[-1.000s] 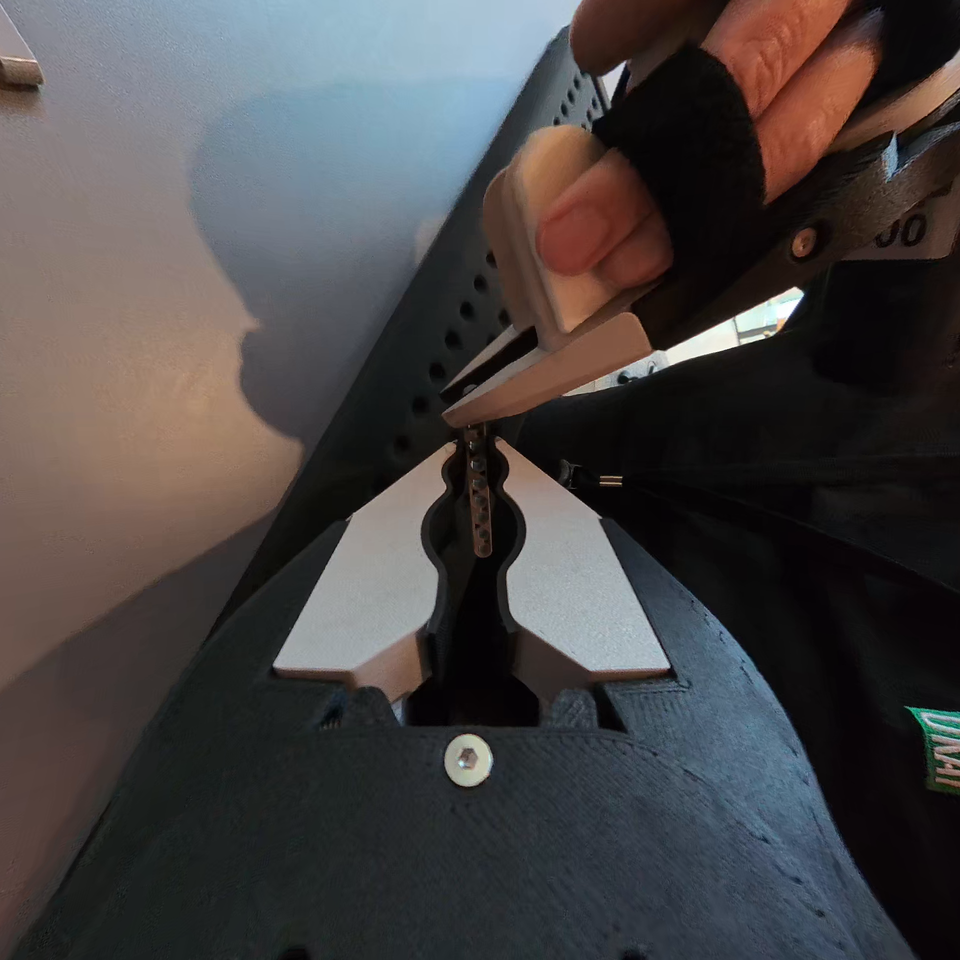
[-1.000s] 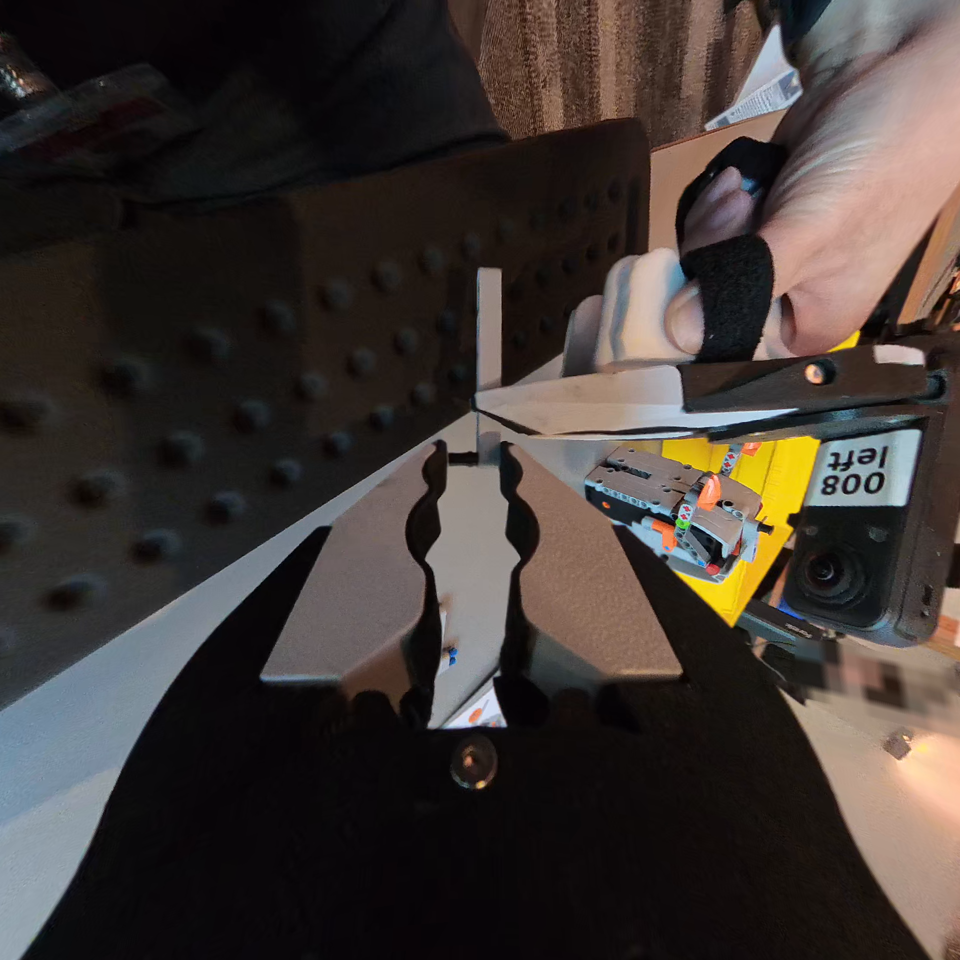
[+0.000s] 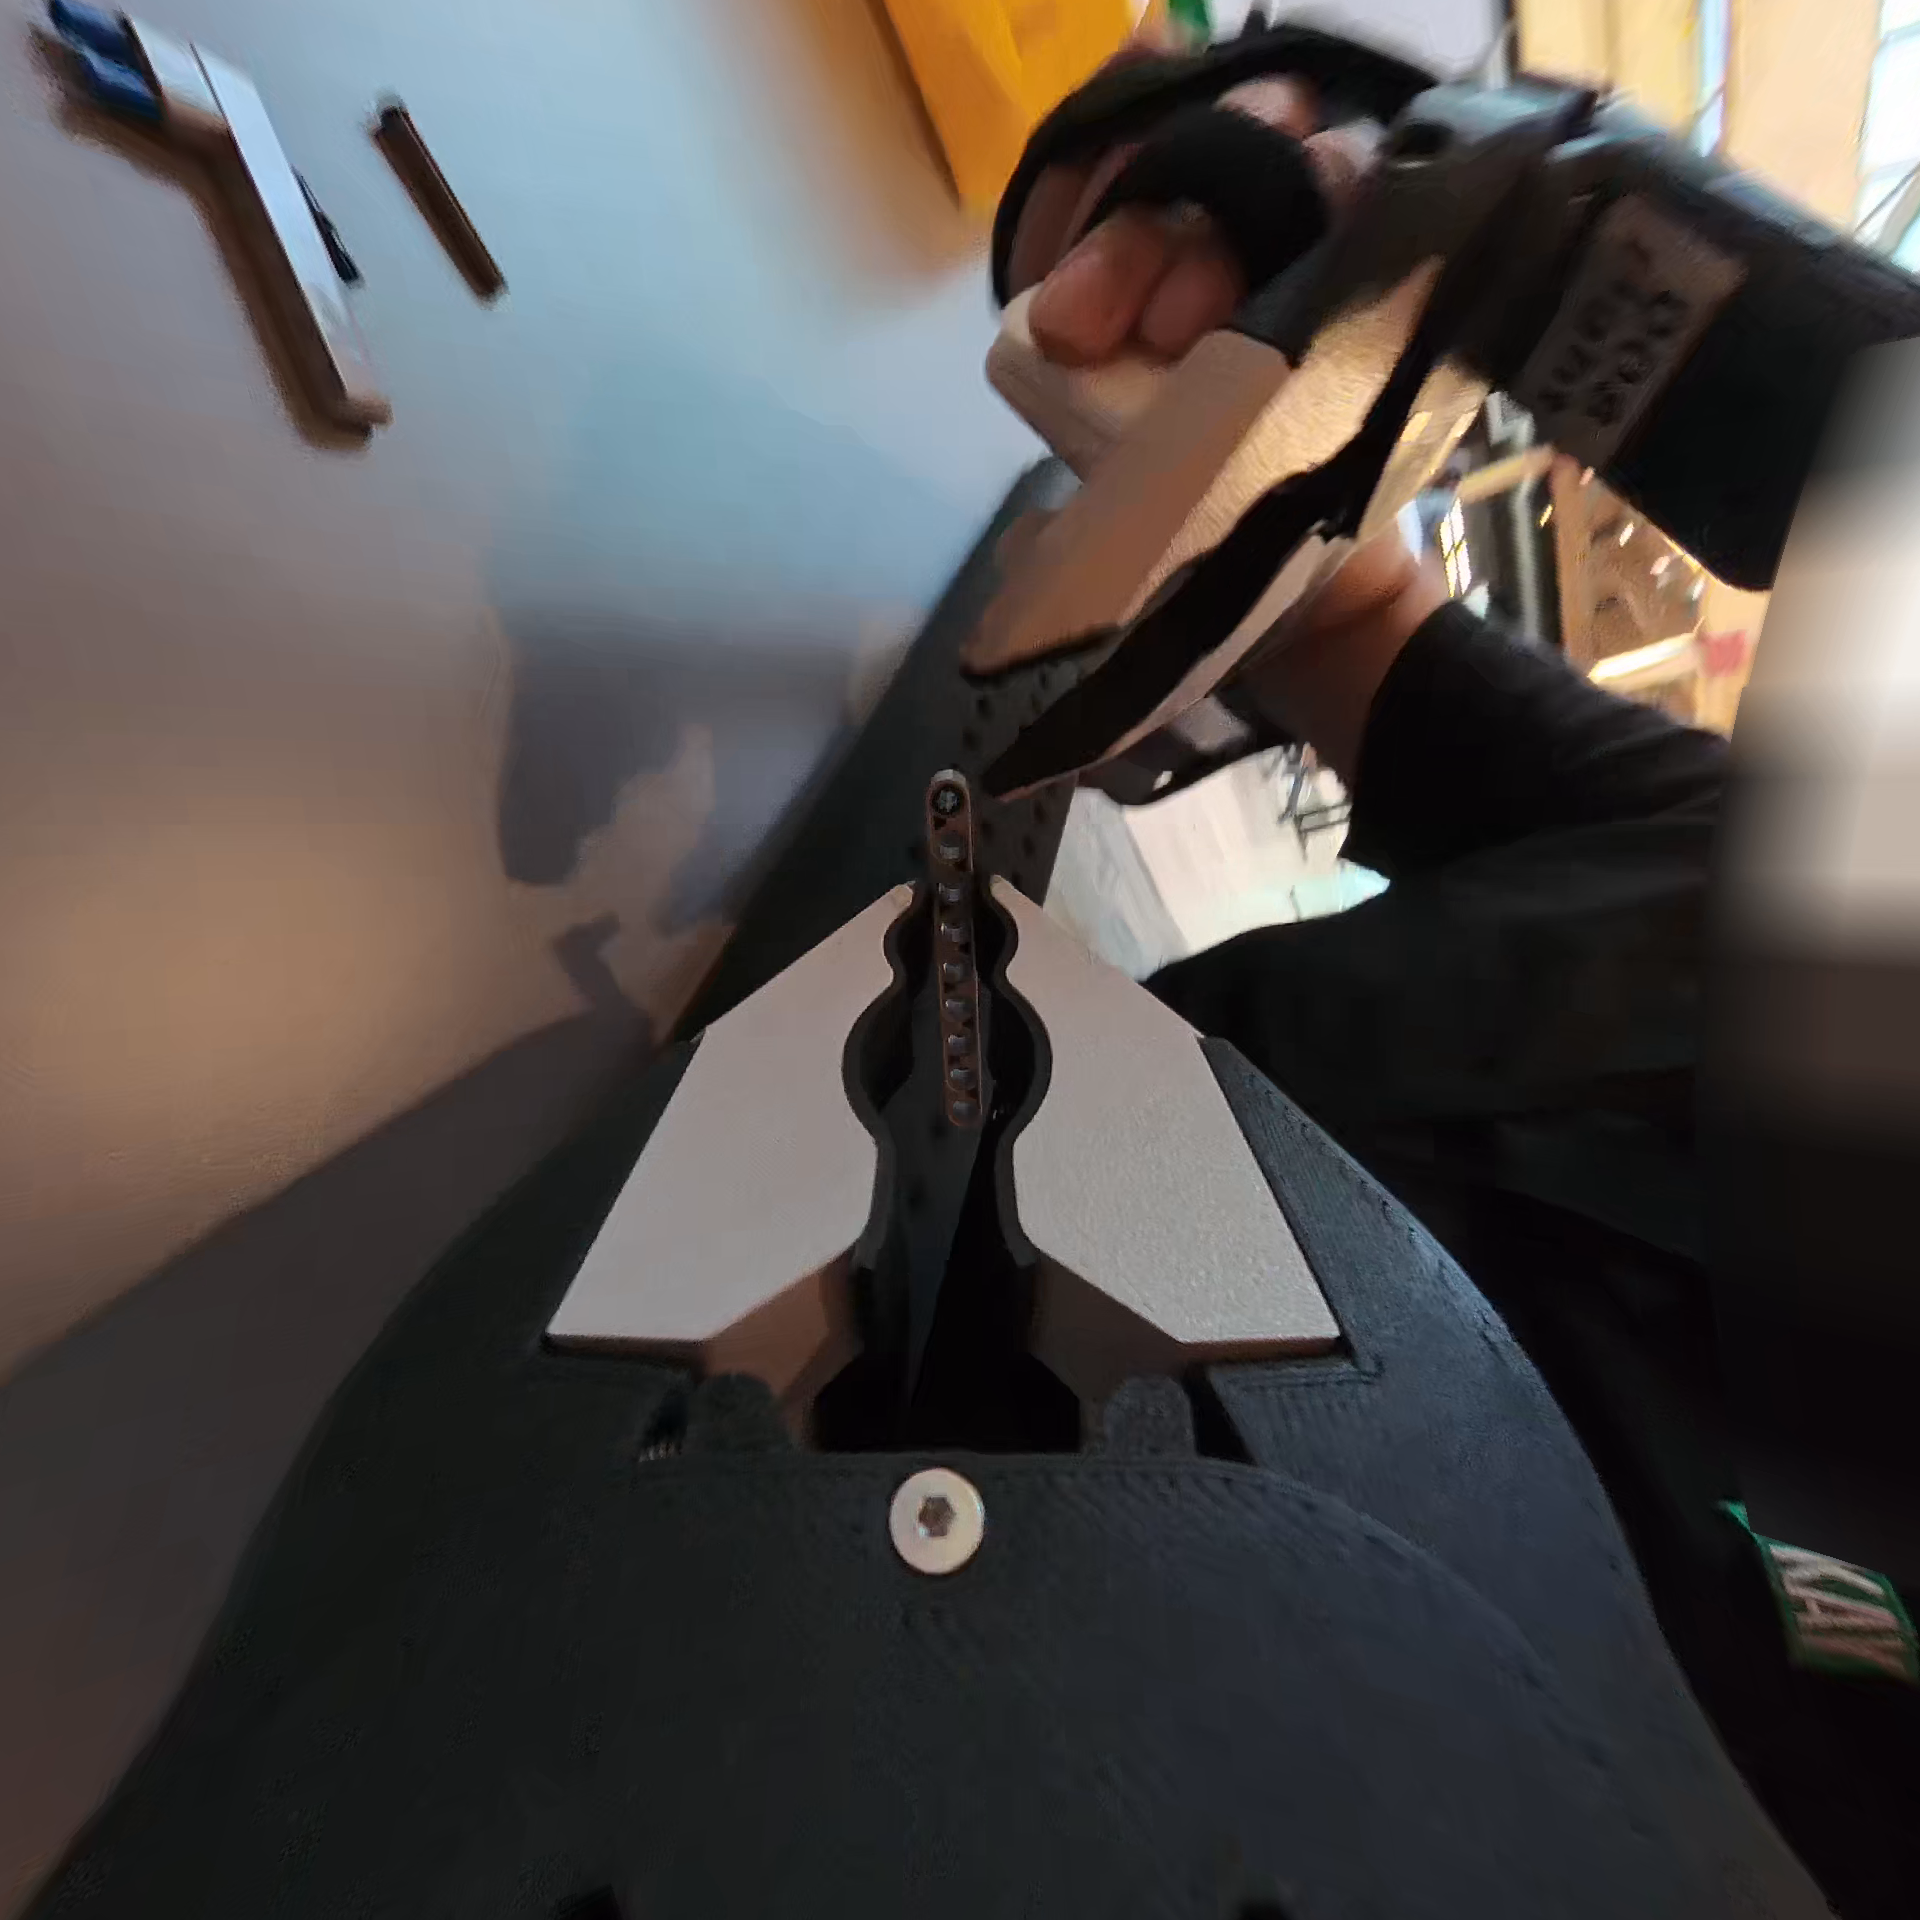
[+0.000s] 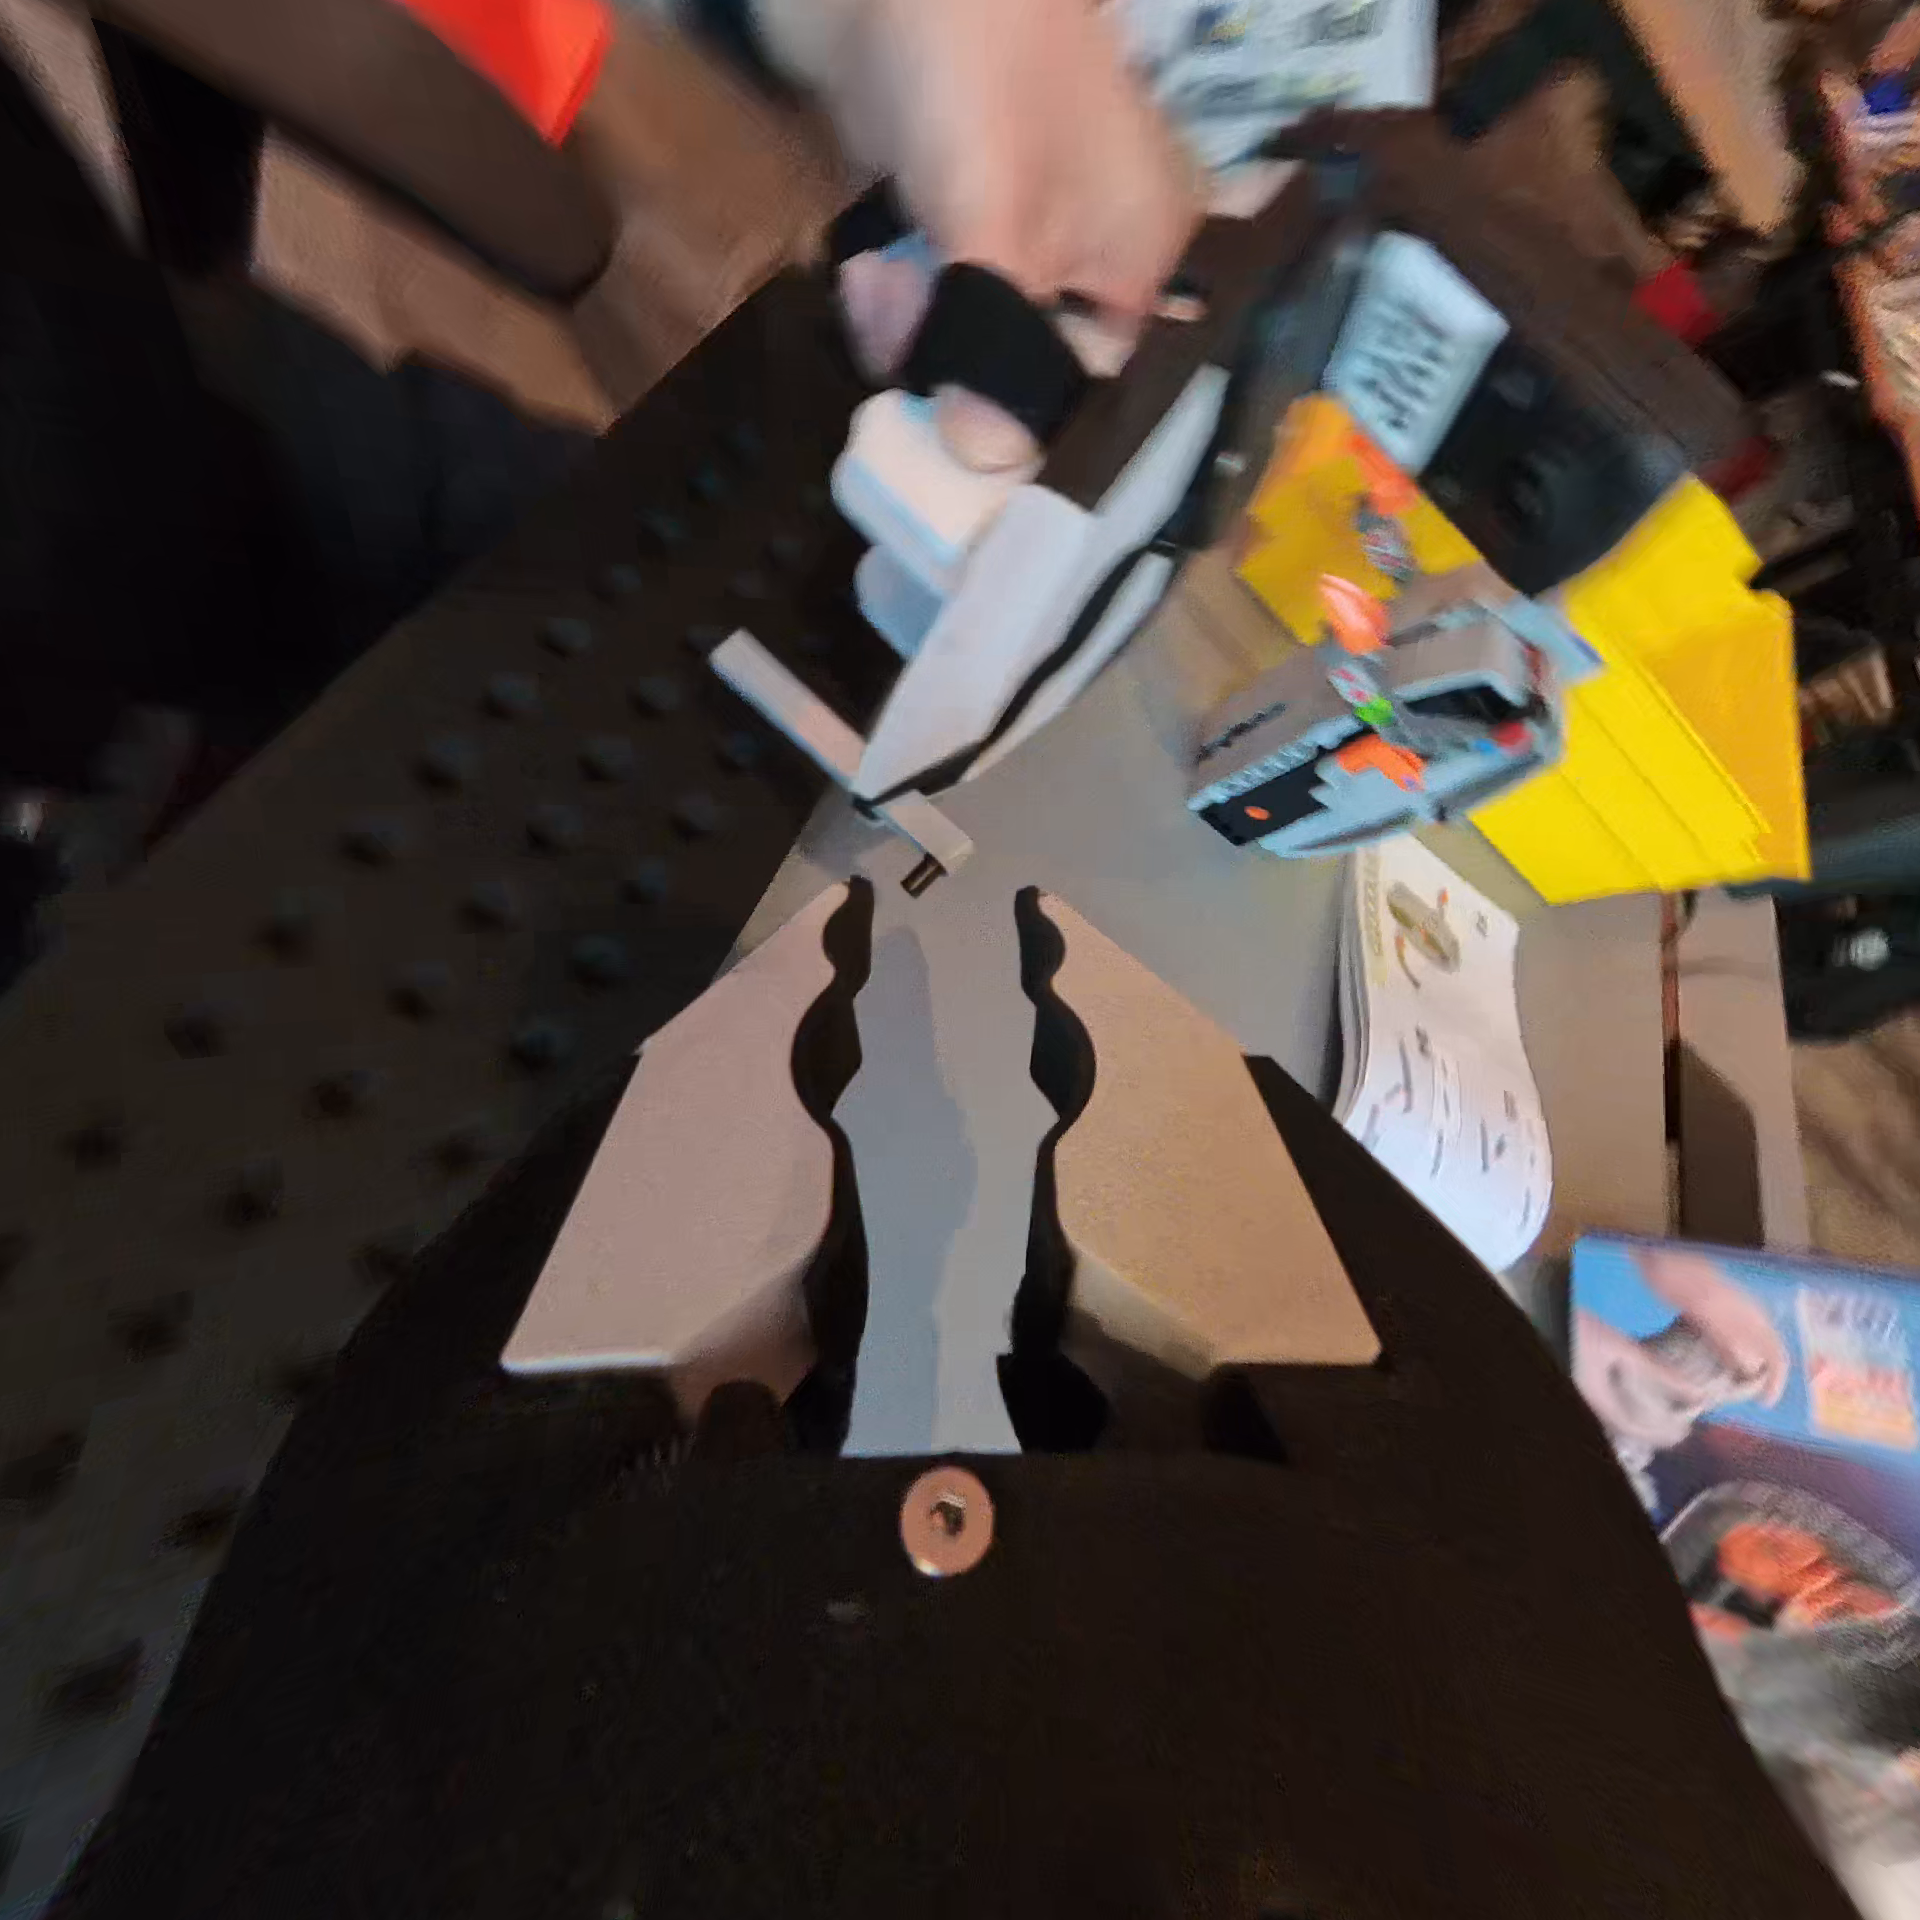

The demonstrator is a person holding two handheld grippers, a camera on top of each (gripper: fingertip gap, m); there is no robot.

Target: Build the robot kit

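Tabletop (image 4: 1143, 862): right gripper (image 4: 940, 904) now apart.

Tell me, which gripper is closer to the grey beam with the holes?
Left. The left gripper is clamped on the grey beam itself. The right gripper is open, empty and just short of the beam's pin end.

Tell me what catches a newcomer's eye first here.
The left gripper stands out, shut on a thin grey holed beam with a black pin at its tip. Facing it, the right gripper has open jaws and holds nothing. Behind, on the table's right side, a grey-and-orange brick model sits against yellow bins.
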